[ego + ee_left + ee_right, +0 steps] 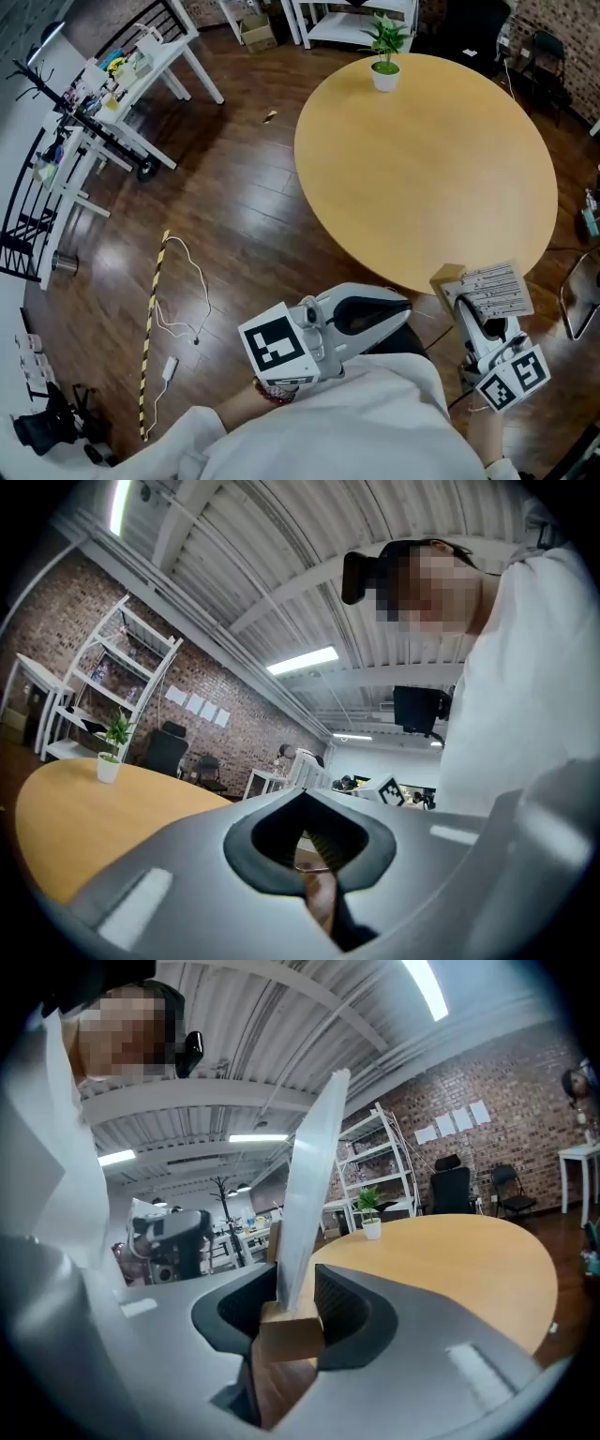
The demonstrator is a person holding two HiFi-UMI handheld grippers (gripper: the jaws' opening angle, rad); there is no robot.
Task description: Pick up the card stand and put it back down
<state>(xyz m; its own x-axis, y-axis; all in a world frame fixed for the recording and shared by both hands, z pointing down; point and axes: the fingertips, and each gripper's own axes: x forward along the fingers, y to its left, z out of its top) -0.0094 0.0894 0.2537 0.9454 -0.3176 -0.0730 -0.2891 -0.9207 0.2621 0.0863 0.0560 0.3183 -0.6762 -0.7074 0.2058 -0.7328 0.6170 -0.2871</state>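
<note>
**Card stand held by its base, just off the counter's near edge**

The card stand (450,278) is clamped by its wooden block (291,1330) between the partly closed jaws of the right hand-held gripper (292,1309), just off the near right rim of the counter (422,169). It is judged light and stiff. The thin upright card (309,1176) may flex, so the block is best gripped. The card's print cannot be read. The left hand-held gripper (319,878) is closed and empty.

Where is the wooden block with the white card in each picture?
Head view: wooden card stand with white card, lower right, in the right gripper.
Left gripper view: not in it.
Right gripper view: the stand, bottom centre, between its jaws.
Shared landmark: small green plant in white pot, in all three.
</note>
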